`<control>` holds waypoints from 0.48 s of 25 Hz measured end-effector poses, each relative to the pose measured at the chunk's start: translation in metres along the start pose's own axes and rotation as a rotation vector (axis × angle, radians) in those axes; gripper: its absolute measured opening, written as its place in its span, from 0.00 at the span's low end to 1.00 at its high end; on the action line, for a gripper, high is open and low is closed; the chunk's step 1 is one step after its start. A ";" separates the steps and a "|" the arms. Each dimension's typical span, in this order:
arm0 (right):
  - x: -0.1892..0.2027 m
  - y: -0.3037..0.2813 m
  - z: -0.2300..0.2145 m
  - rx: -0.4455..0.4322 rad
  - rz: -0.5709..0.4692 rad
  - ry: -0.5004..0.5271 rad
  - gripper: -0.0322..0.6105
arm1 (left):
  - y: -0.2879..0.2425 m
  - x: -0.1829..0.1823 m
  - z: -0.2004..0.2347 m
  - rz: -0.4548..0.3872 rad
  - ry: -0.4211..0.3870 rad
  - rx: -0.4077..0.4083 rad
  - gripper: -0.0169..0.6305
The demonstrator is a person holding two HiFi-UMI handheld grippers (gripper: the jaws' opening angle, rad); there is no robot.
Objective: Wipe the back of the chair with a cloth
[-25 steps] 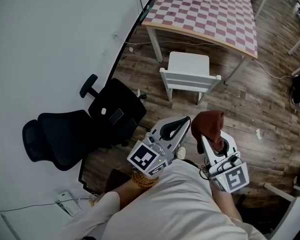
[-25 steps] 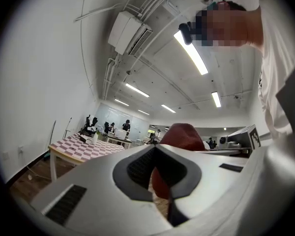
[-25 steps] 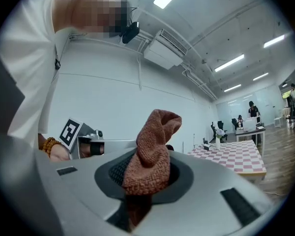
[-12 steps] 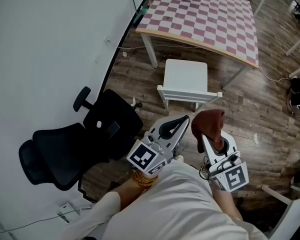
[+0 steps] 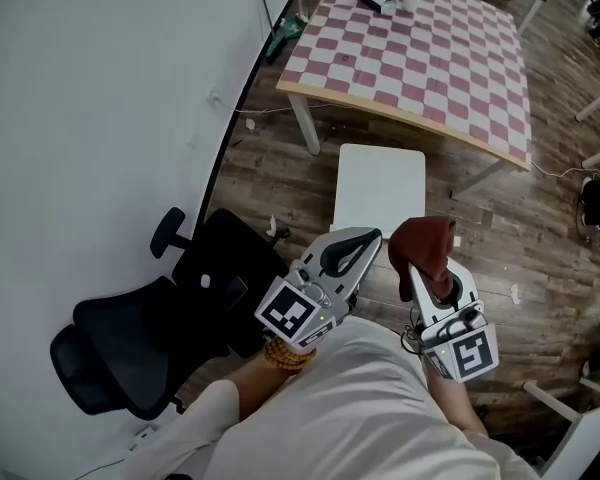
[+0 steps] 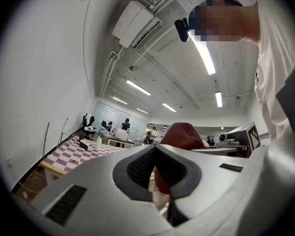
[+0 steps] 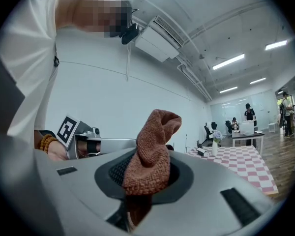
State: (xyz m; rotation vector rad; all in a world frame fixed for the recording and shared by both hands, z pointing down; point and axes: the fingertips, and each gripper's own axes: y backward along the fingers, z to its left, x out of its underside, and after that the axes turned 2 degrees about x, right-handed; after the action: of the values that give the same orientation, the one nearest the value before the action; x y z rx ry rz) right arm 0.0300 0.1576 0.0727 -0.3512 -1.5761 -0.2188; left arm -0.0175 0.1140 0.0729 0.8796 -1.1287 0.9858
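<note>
- Cloth, reddish-brown, clamped in right gripper; jaws closed on its lower part only, rest of it standing up as a loose bunch above the pads.
- Left gripper closed completely, nothing between the jaws; held level, just beside the right one.
- White chair directly ahead on wooden floor, near the edge of checkered table; its near end covered by both grippers in the head view, so the back not clearly seen. Not yet touched by the cloth.
- Black office chair to the left, by the wall. Danger of going to the wrong chair; more likely target, judging by the heading: the white one.
- Danger of losing the cloth when pressing it on the chair back, because of so small a pinched part.
- Danger of scraping the chair with hard jaw tips instead of fabric, if approaching level with the bunch pointing up.
- Danger of pushing the light chair away or tipping it on the smooth floor, with no gripper steadying it.
</note>
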 end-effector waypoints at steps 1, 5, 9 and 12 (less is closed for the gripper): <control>-0.001 -0.009 -0.004 0.006 -0.001 0.002 0.19 | -0.004 -0.001 0.008 0.003 -0.002 0.005 0.05; -0.001 -0.035 -0.019 0.032 -0.002 -0.003 0.19 | -0.017 -0.003 0.034 0.013 -0.004 0.028 0.05; 0.004 -0.049 -0.031 0.054 0.007 -0.011 0.19 | -0.028 0.001 0.050 0.030 -0.002 0.047 0.05; 0.008 -0.053 -0.038 0.062 0.020 -0.020 0.19 | -0.033 0.006 0.057 0.044 0.003 0.048 0.05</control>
State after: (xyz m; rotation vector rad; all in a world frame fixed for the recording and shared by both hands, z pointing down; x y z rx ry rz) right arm 0.0471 0.0953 0.0867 -0.3213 -1.5947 -0.1517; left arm -0.0024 0.0517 0.0885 0.8950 -1.1298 1.0541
